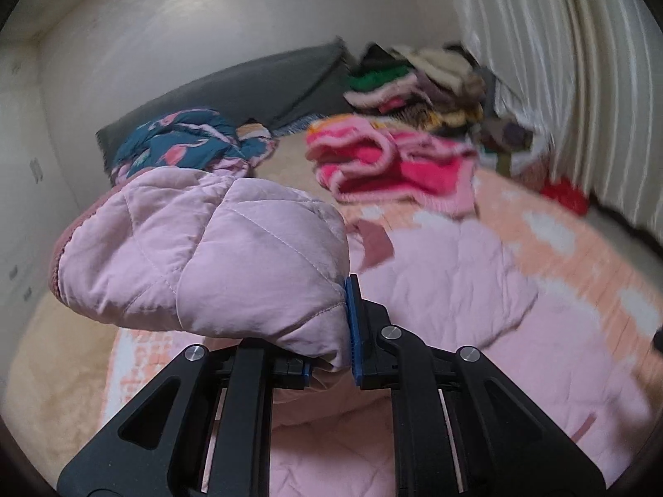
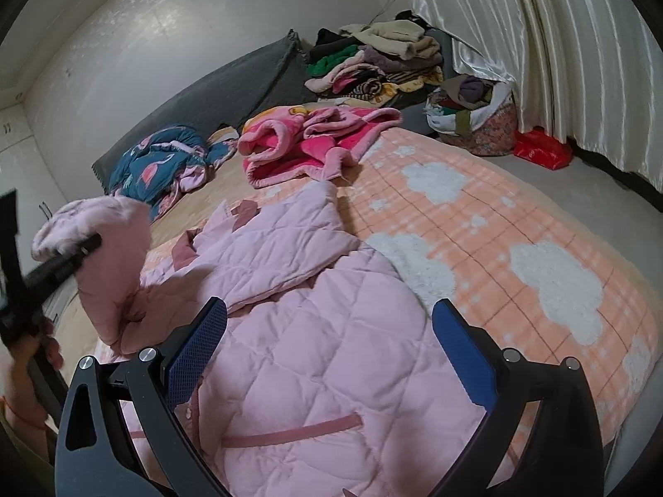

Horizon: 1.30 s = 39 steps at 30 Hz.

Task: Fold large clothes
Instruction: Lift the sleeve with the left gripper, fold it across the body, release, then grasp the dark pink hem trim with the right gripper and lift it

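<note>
L gripper [image 1: 331, 331] lifts a sleeve of the pale pink quilted jacket [image 2: 323, 352] spread on a bed.

Jaws pinched tight on the sleeve [image 1: 199, 248], held above the peach blanket w/ white clouds [image 2: 518, 248]. R gripper [image 2: 331, 343] hovers over the jacket body, jaws wide, nothing betw. them. Hot-pink fleece garment [image 2: 315, 141] lies farther back.

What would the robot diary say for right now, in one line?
left gripper: shut on pink coat sleeve, lifted | right gripper: open above coat | stage: folding

No readable text, label, brand, number or sign appears anywhere in either wrist view.
</note>
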Available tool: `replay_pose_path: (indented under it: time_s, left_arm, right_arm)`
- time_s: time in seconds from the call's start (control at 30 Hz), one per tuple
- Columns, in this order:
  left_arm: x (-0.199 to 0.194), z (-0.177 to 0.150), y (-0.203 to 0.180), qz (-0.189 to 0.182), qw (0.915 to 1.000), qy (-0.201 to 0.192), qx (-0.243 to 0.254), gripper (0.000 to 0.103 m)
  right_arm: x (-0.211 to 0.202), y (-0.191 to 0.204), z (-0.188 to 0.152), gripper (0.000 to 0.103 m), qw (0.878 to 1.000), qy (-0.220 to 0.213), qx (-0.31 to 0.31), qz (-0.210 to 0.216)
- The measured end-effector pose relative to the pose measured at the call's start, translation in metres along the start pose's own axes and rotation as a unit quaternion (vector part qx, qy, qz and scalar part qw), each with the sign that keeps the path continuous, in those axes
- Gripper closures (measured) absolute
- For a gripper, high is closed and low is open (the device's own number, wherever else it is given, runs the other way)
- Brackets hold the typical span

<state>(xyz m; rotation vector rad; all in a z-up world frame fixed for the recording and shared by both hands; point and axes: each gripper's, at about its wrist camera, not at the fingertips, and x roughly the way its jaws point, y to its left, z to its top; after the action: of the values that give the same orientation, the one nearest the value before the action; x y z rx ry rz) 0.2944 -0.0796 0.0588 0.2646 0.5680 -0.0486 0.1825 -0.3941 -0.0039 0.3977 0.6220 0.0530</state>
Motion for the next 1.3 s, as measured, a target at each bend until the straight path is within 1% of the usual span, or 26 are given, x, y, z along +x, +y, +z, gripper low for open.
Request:
replay_pose_path:
  time_s: [0.1, 0.17, 0.27, 0.33, 0.43, 0.5, 0.53, 0.57, 0.63, 0.67, 0.7, 0.73, 0.77, 0.8, 0.83, 0.9, 0.93, 0.97, 1.03, 1.07, 1.1, 1.17, 1.2, 1.3]
  left_arm:
    - [0.013, -0.010, -0.026, 0.000, 0.9987, 0.019, 0.046, 0.096]
    - [0.024, -0.021, -0.044, 0.004, 0.9958, 0.036, 0.084, 0.096]
    - [0.035, -0.036, -0.061, 0.000, 0.9921, 0.054, 0.113, 0.096]
    - [0.042, -0.045, -0.069, -0.012, 0.9904, 0.067, 0.121, 0.094]
    - [0.046, -0.054, -0.079, -0.026, 0.9888, 0.074, 0.127, 0.092]
    - [0.045, -0.057, -0.083, -0.036, 0.9880, 0.072, 0.132, 0.087]
    - [0.044, -0.058, -0.085, -0.048, 0.9875, 0.072, 0.132, 0.085]
    - [0.044, -0.059, -0.087, -0.059, 0.9871, 0.074, 0.129, 0.080]
    - [0.044, -0.061, -0.090, -0.068, 0.9857, 0.081, 0.131, 0.079]
    - [0.045, -0.064, -0.092, -0.066, 0.9846, 0.087, 0.136, 0.079]
    - [0.044, -0.066, -0.091, -0.067, 0.9844, 0.088, 0.136, 0.077]
    - [0.043, -0.068, -0.089, -0.076, 0.9848, 0.088, 0.129, 0.076]
    - [0.043, -0.069, -0.086, -0.086, 0.9847, 0.092, 0.120, 0.071]
    - [0.043, -0.070, -0.082, -0.098, 0.9842, 0.098, 0.110, 0.065]
    - [0.043, -0.071, -0.080, -0.103, 0.9838, 0.101, 0.107, 0.061]
    - [0.041, -0.073, -0.072, -0.100, 0.9845, 0.106, 0.098, 0.038]
    - [0.040, -0.073, -0.069, -0.103, 0.9844, 0.107, 0.093, 0.036]
    - [0.037, -0.073, -0.064, -0.117, 0.9833, 0.111, 0.085, 0.034]
    - [0.030, -0.073, -0.053, -0.142, 0.9812, 0.109, 0.070, 0.027]
    - [0.026, -0.071, -0.045, -0.155, 0.9805, 0.104, 0.063, 0.018]
    - [0.022, -0.069, -0.037, -0.162, 0.9807, 0.095, 0.054, 0.014]
    - [0.017, -0.062, -0.012, -0.161, 0.9832, 0.079, 0.035, 0.013]
    - [0.018, -0.058, 0.000, -0.152, 0.9851, 0.075, 0.027, 0.011]
    - [0.023, -0.050, 0.031, -0.113, 0.9913, 0.067, 0.003, 0.010]
  right_arm:
    - [0.000, -0.009, -0.001, 0.004, 1.000, 0.002, 0.007, -0.004]
    - [-0.001, -0.016, -0.001, 0.004, 1.000, 0.002, 0.013, -0.007]
    - [0.000, -0.026, -0.003, 0.004, 1.000, 0.002, 0.021, -0.012]
    - [0.003, -0.033, -0.005, 0.004, 0.999, 0.006, 0.031, -0.011]
    - [0.008, -0.037, -0.007, 0.004, 0.999, 0.012, 0.036, -0.013]
    - [0.011, -0.040, -0.007, 0.004, 0.999, 0.013, 0.038, -0.013]
    - [0.012, -0.041, -0.007, 0.004, 0.999, 0.014, 0.039, -0.013]
    - [0.014, -0.042, -0.008, 0.004, 0.999, 0.016, 0.039, -0.014]
    - [0.015, -0.043, -0.009, 0.004, 0.999, 0.017, 0.040, -0.016]
    - [0.016, -0.044, -0.009, 0.004, 0.999, 0.018, 0.042, -0.018]
    - [0.015, -0.045, -0.009, 0.004, 0.999, 0.018, 0.043, -0.019]
    - [0.015, -0.046, -0.009, 0.004, 0.999, 0.017, 0.043, -0.020]
    - [0.015, -0.047, -0.009, 0.004, 0.999, 0.017, 0.043, -0.022]
    - [0.016, -0.047, -0.009, 0.004, 0.999, 0.017, 0.044, -0.023]
    - [0.018, -0.047, -0.009, 0.004, 0.999, 0.018, 0.044, -0.024]
    - [0.021, -0.047, -0.010, 0.004, 0.998, 0.021, 0.046, -0.025]
    - [0.023, -0.046, -0.010, 0.004, 0.998, 0.022, 0.045, -0.025]
    - [0.025, -0.045, -0.010, 0.004, 0.999, 0.024, 0.043, -0.024]
    - [0.031, -0.040, -0.011, 0.004, 0.999, 0.030, 0.040, -0.023]
    - [0.034, -0.038, -0.011, 0.004, 0.998, 0.032, 0.039, -0.021]
    - [0.037, -0.035, -0.011, 0.004, 0.998, 0.036, 0.039, -0.018]
    - [0.046, -0.025, -0.013, 0.004, 0.998, 0.047, 0.035, -0.010]
    - [0.050, -0.020, -0.013, 0.004, 0.998, 0.051, 0.033, -0.004]
    - [0.066, -0.002, -0.018, 0.004, 0.997, 0.072, 0.027, 0.014]
